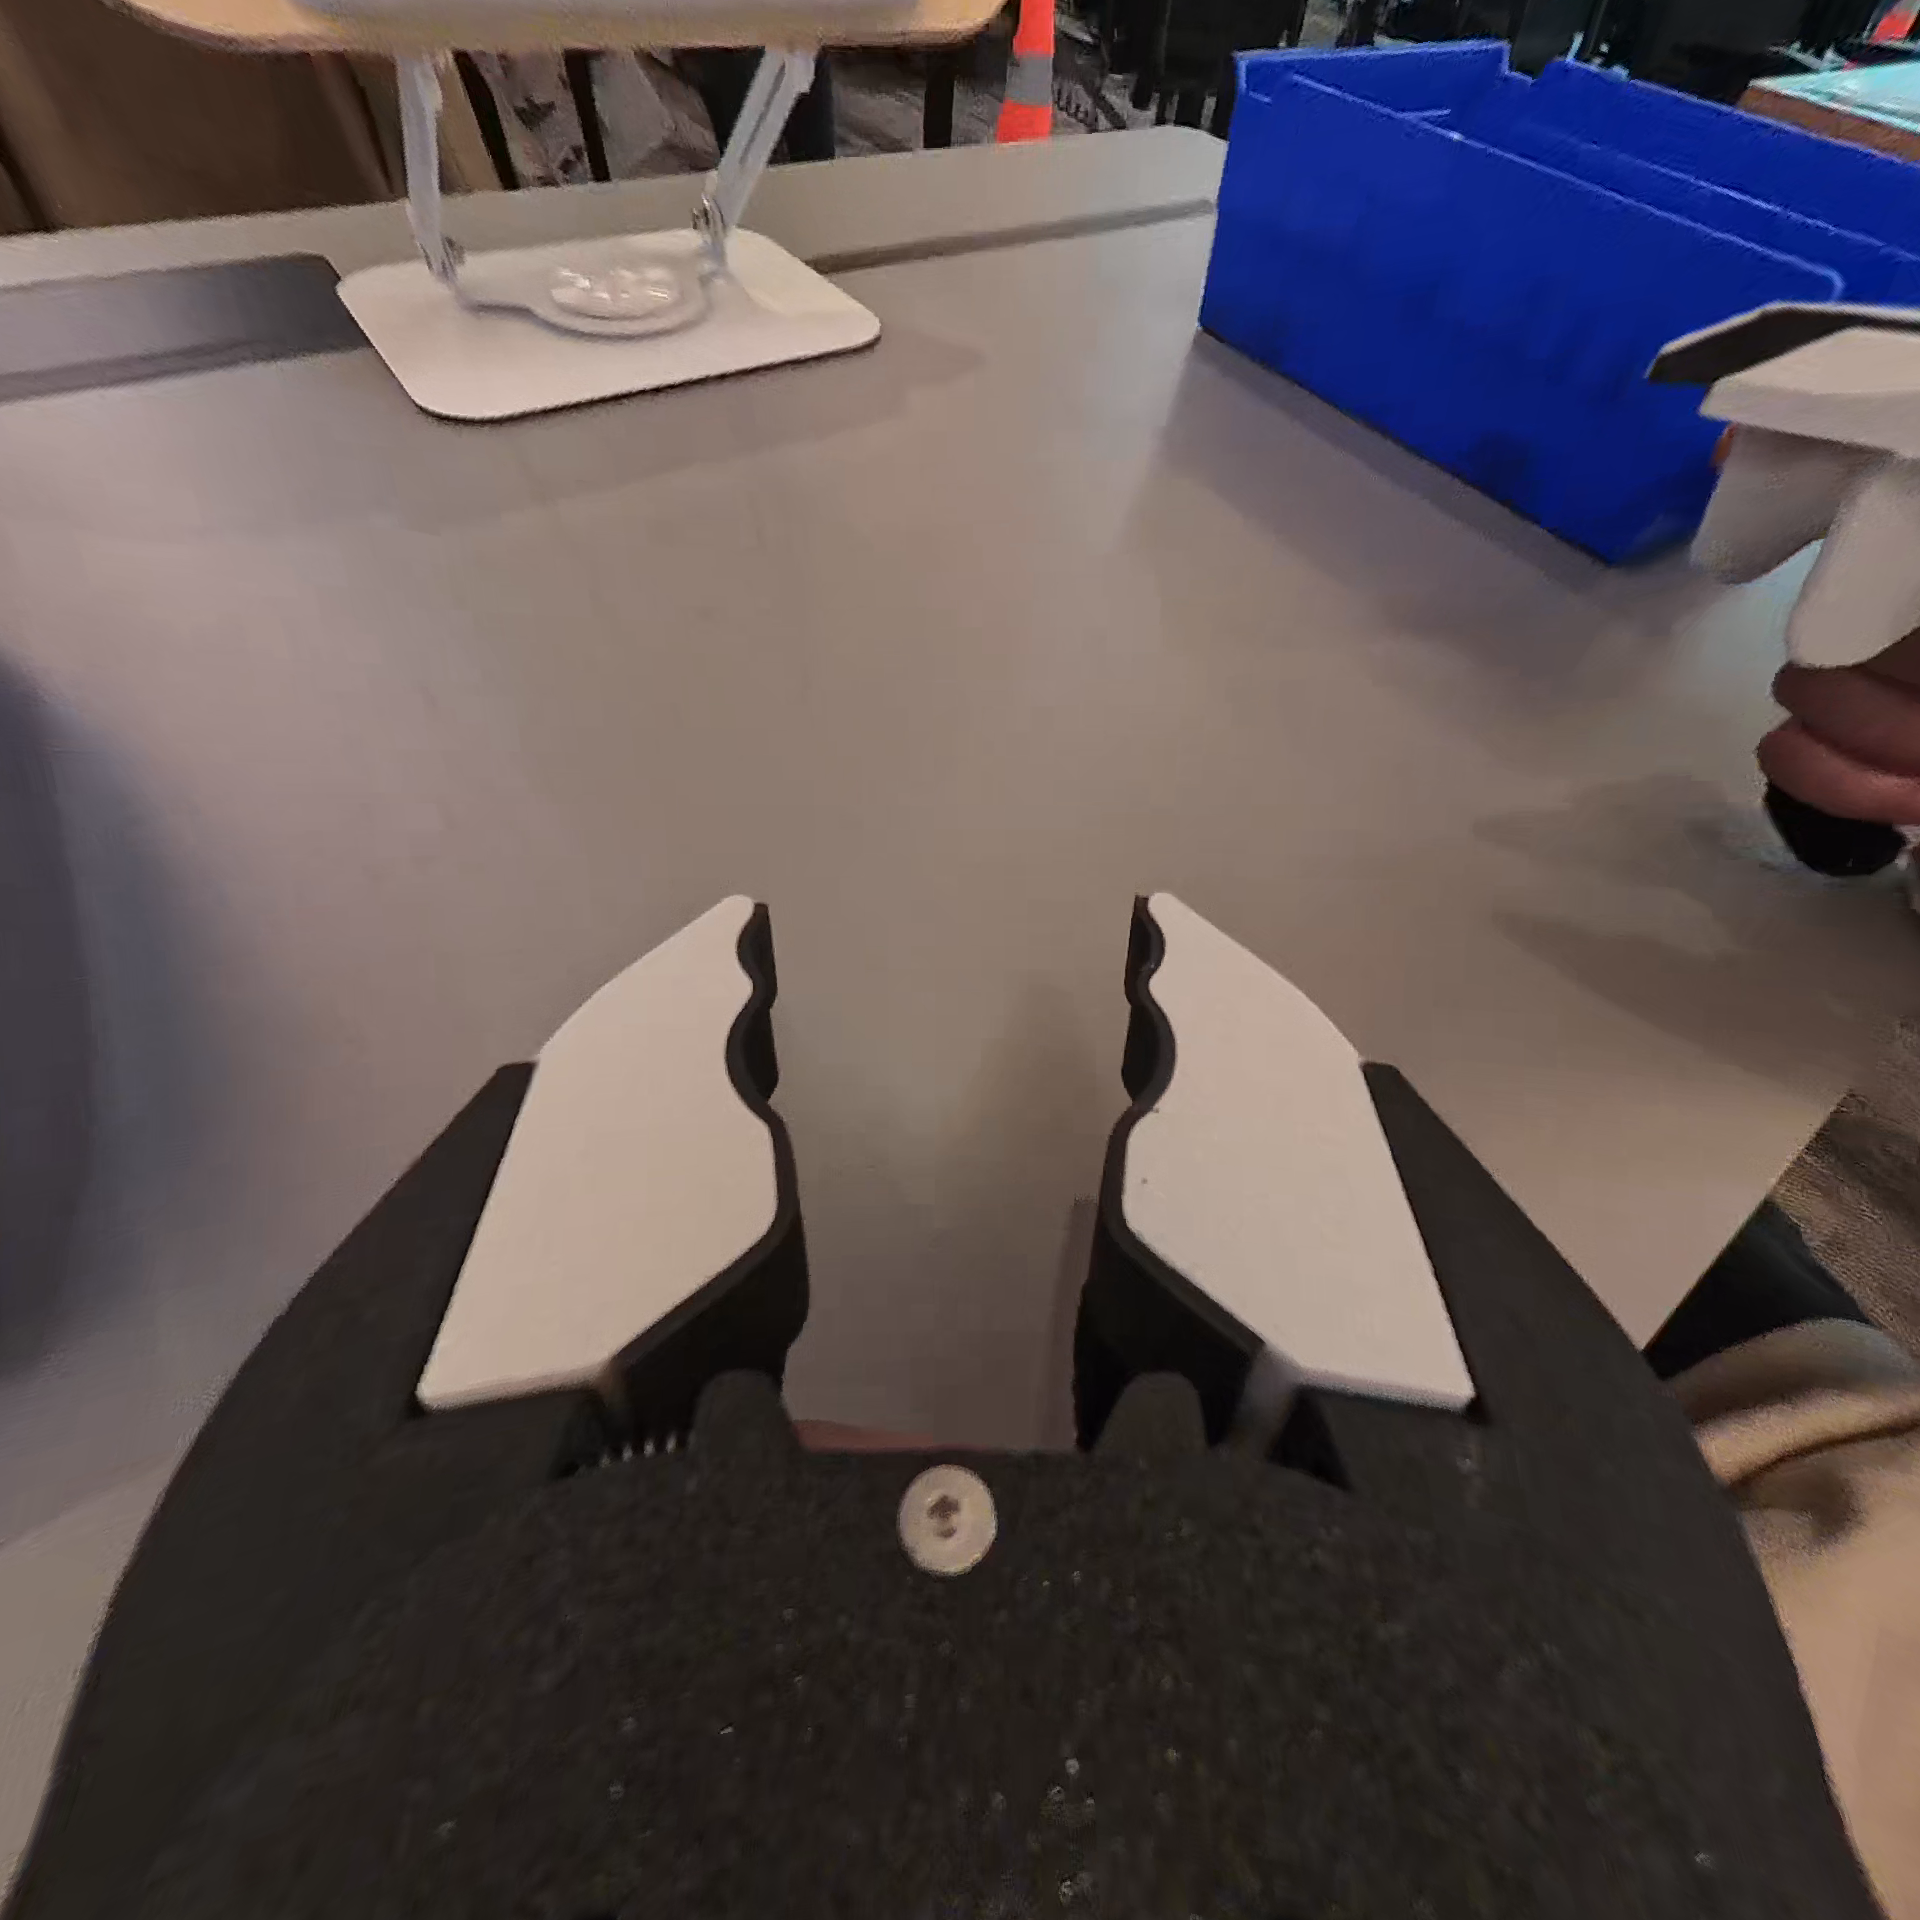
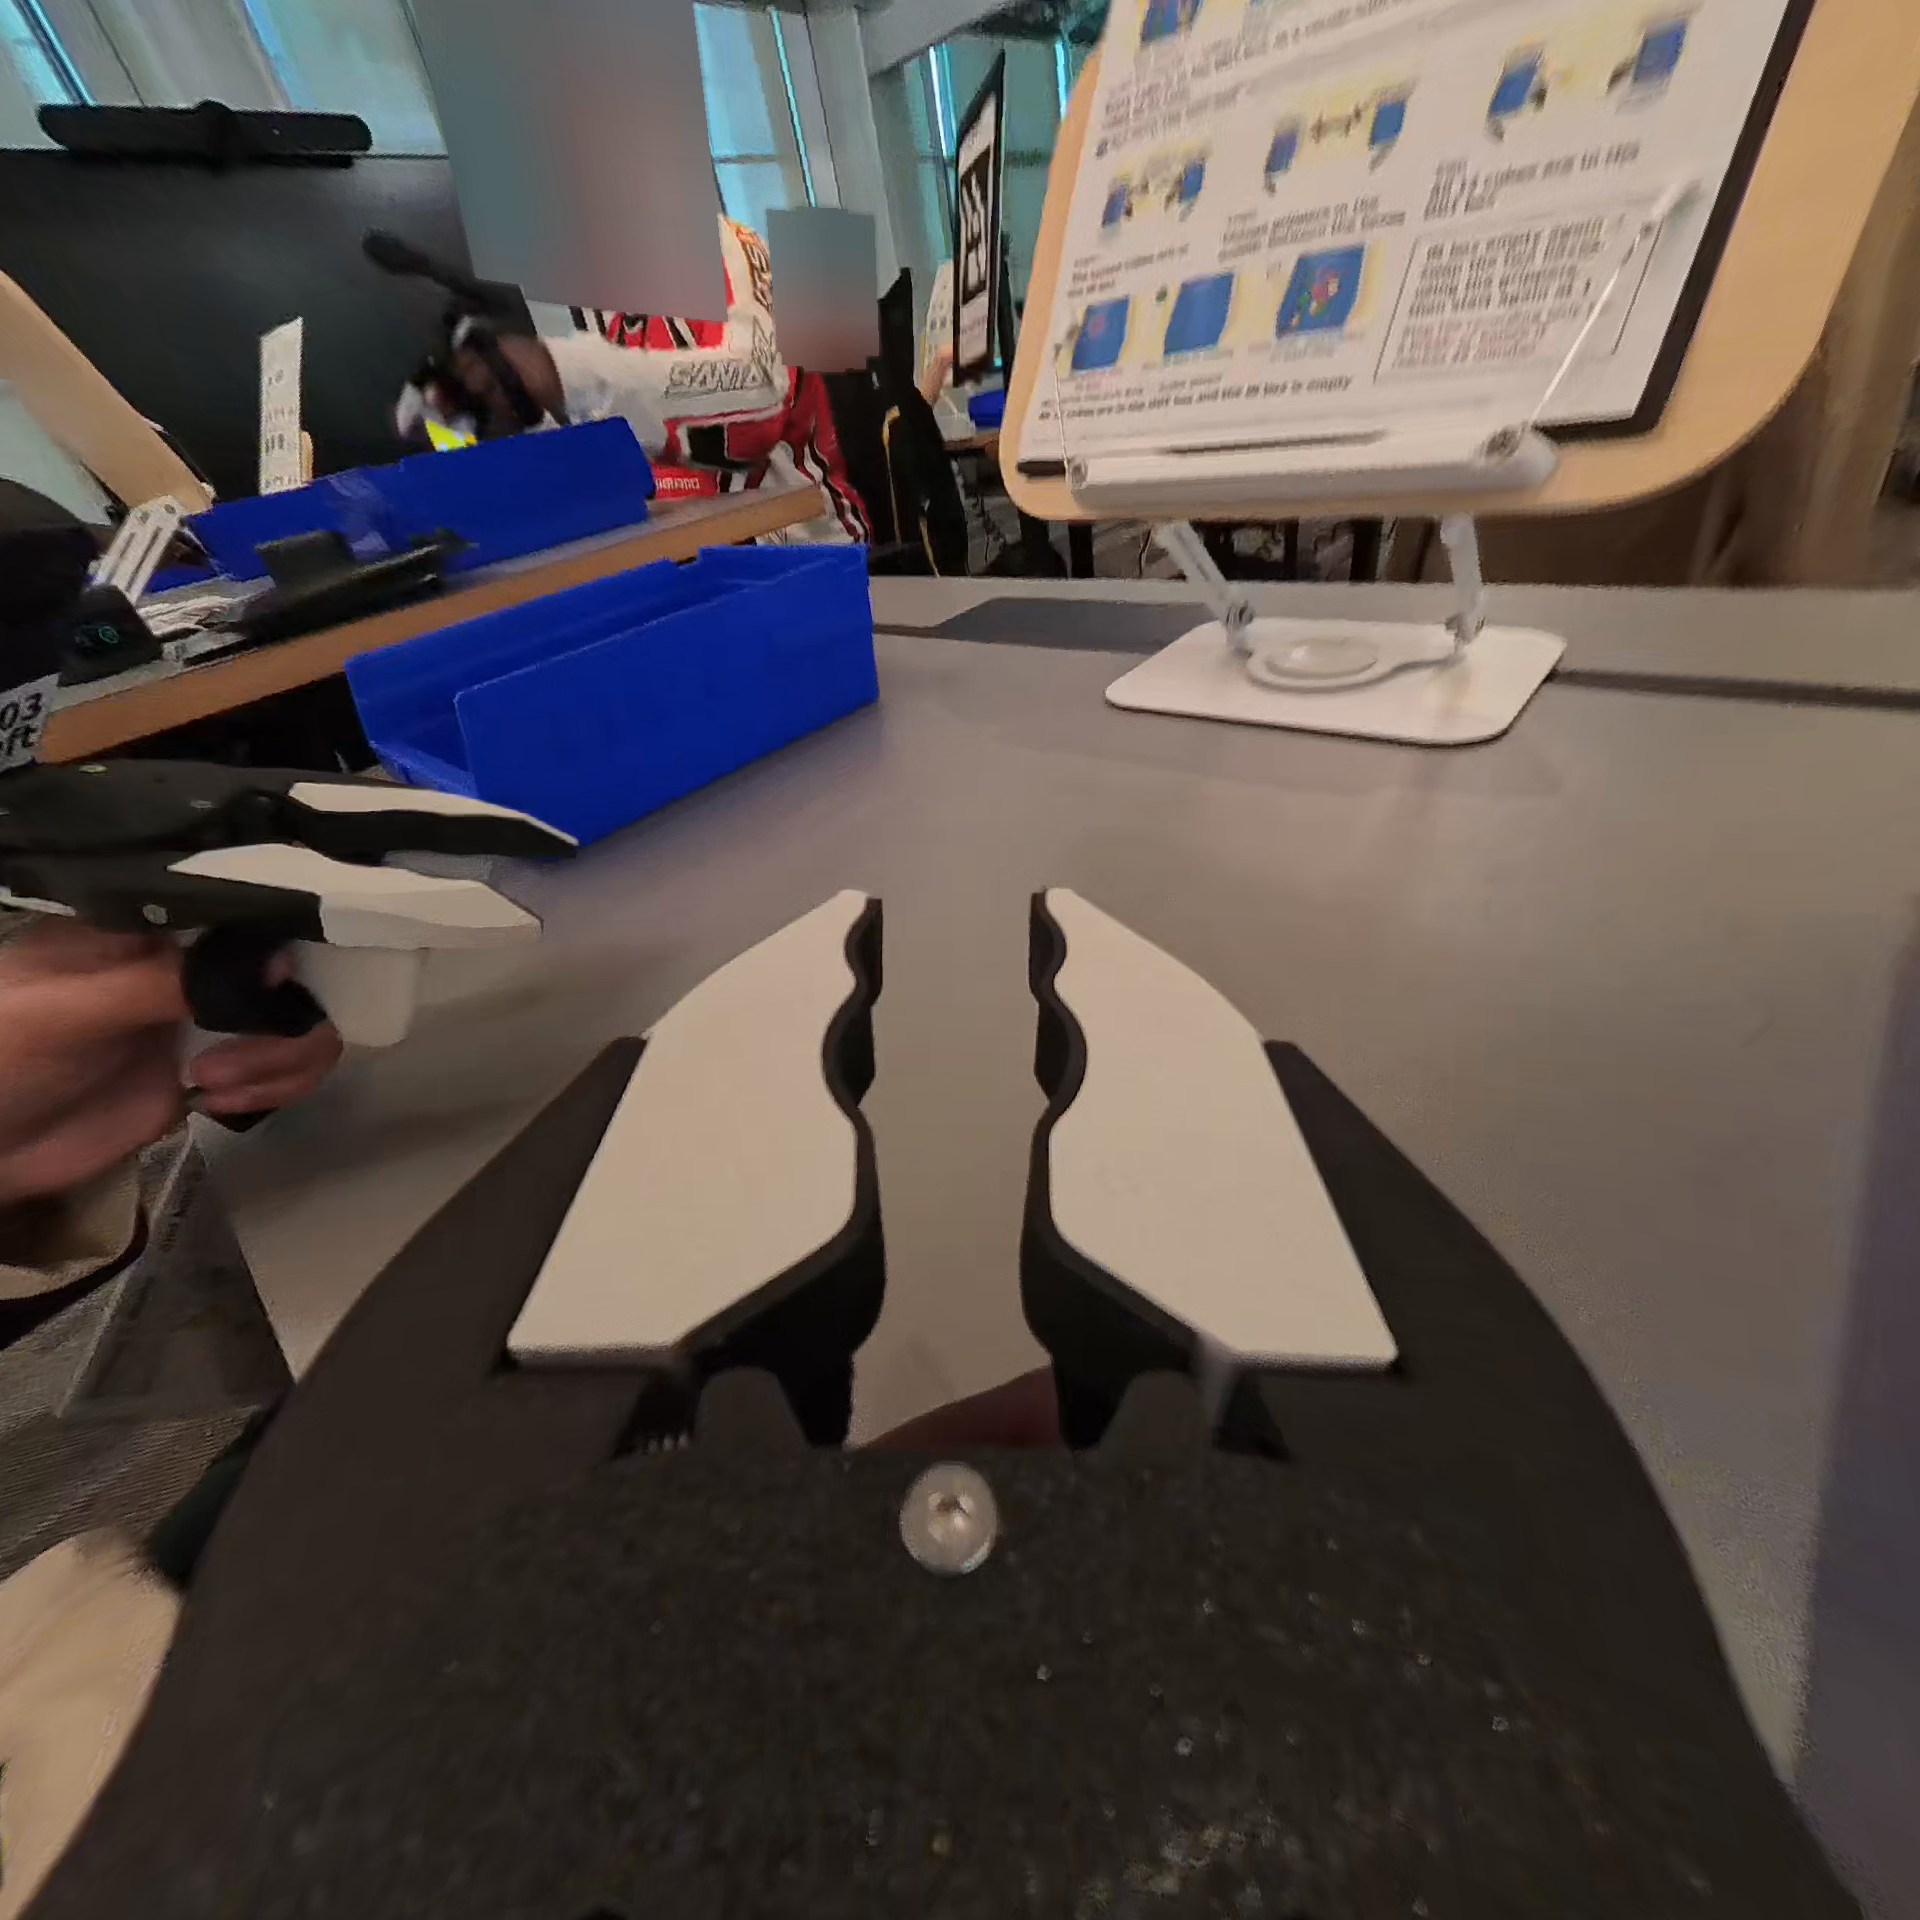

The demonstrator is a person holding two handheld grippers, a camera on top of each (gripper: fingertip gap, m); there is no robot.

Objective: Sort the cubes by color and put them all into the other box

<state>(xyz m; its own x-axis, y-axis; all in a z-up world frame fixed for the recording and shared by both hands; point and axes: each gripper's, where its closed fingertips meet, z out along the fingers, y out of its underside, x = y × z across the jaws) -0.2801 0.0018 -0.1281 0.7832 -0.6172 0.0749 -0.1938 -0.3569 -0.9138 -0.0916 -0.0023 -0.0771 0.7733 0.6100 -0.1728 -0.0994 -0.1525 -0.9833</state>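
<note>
No cubes show in either view. My left gripper point(image 1: 951, 914) is open and empty, low over the grey table point(image 1: 935, 623). A blue box with dividers point(image 1: 1455, 312) stands to its far right. My right gripper point(image 2: 956, 904) is open with a narrower gap and is also empty. A blue box point(image 2: 623, 696) stands at the left of the right wrist view. I cannot tell if it is the same box, and both boxes' insides are hidden. The left gripper point(image 2: 556, 878) shows in front of that box. The right gripper point(image 1: 1683, 384) shows at the right edge of the left wrist view.
A white stand point(image 2: 1340, 686) holds an instruction sheet point(image 2: 1351, 229) at the back of the table; its base also shows in the left wrist view point(image 1: 613, 322). Another table with blue boxes point(image 2: 468, 499) and people stands behind. The table's near edge point(image 1: 1714, 1247) drops to carpet.
</note>
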